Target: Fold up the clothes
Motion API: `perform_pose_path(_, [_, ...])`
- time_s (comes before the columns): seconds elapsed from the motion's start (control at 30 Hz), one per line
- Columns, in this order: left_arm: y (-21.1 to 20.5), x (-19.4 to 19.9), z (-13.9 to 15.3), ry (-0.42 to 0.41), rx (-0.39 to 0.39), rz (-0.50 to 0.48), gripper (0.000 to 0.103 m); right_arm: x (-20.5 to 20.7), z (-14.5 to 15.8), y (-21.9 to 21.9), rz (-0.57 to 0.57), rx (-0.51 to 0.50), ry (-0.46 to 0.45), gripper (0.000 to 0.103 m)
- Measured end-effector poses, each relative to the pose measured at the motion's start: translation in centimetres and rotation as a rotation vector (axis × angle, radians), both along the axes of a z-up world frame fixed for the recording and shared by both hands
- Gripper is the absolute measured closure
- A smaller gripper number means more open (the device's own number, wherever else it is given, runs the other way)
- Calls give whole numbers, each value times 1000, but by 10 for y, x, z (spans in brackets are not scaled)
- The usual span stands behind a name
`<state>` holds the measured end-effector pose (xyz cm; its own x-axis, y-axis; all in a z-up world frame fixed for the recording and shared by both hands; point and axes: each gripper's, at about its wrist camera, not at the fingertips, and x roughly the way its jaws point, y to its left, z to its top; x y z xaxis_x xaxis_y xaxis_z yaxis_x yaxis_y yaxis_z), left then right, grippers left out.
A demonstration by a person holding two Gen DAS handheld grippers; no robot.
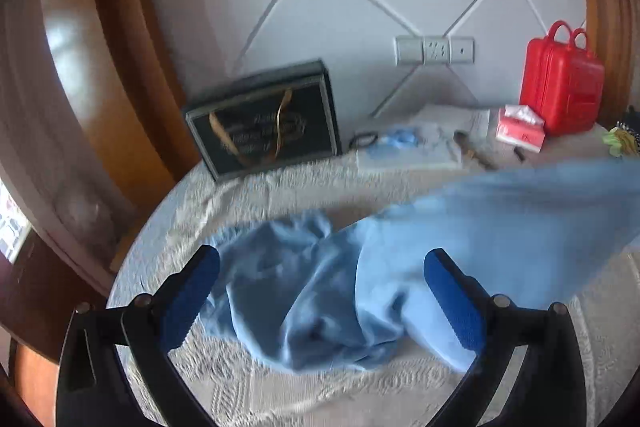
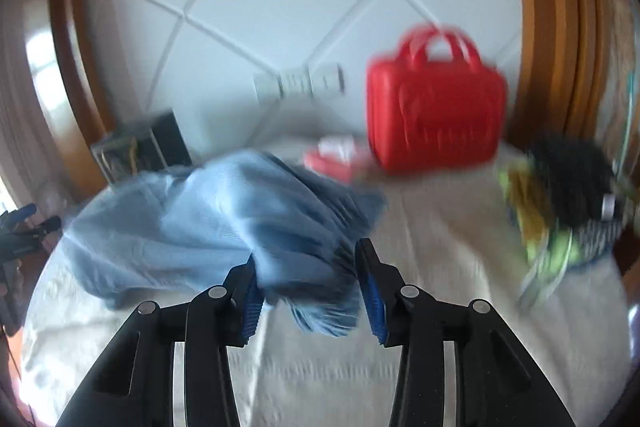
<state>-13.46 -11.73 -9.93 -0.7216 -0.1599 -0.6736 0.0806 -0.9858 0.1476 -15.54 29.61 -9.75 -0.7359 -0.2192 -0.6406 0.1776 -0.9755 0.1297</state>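
Right wrist view: my right gripper (image 2: 308, 287) clamps a bunched edge of the blue garment (image 2: 208, 223), heaped left of the red case (image 2: 436, 115). My left gripper (image 1: 320, 299) hangs open; I'd pinch a matching edge, then spread it flat.

Bright daylight from the left, glare streaks on the wood trim (image 1: 68, 39). Heavy fisheye bending, dark corners. Right wrist view is badly motion-smeared, red case (image 2: 436, 115) totally soft
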Motion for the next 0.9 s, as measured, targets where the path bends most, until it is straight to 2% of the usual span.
perform_pose_path(0.03, [-5,1,-9,-24,16,7,0,2,-9,7,-13,1,-27,58])
perform_pose_path(0.13, [-16,-3,-35,-98,67,21,0,7,-28,25,-52,12,-82,44])
perform_pose_path(0.17, [-19,-4,-45,-122,82,25,0,6,-32,30,-63,6,-98,44])
perform_pose_path(0.23, [-22,-11,-61,-153,73,43,0,3,-41,40,-85,-7,-137,42])
perform_pose_path(0.33, [-33,-23,-80,-176,51,89,0,-7,-51,51,-104,-57,-224,29])
perform_pose_path(0.47, [-58,-39,-102,-205,82,157,0,-28,-75,54,-124,-92,-307,28])
perform_pose_path(0.6, [-79,-56,-132,-281,109,194,0,-51,-98,50,-134,-132,-370,28])
perform_pose_path(0.7, [-86,-63,-160,-373,166,183,3,-65,-115,40,-130,-167,-412,28])
perform_pose_path(0.73, [-85,-63,-168,-392,170,170,15,-69,-120,36,-119,-182,-425,28])
perform_pose_path(0.8, [-82,-58,-162,-350,164,165,39,-76,-130,19,-83,-150,-450,32])
perform_pose_path(0.83, [-83,-51,-154,-320,160,166,62,-78,-132,7,-71,-63,-444,47])
perform_pose_path(0.87, [-83,-44,-145,-290,155,167,80,-77,-129,-3,-69,19,-418,65])
perform_pose_path(0.9, [-83,-37,-137,-260,151,169,82,-76,-126,-12,-67,86,-391,69])
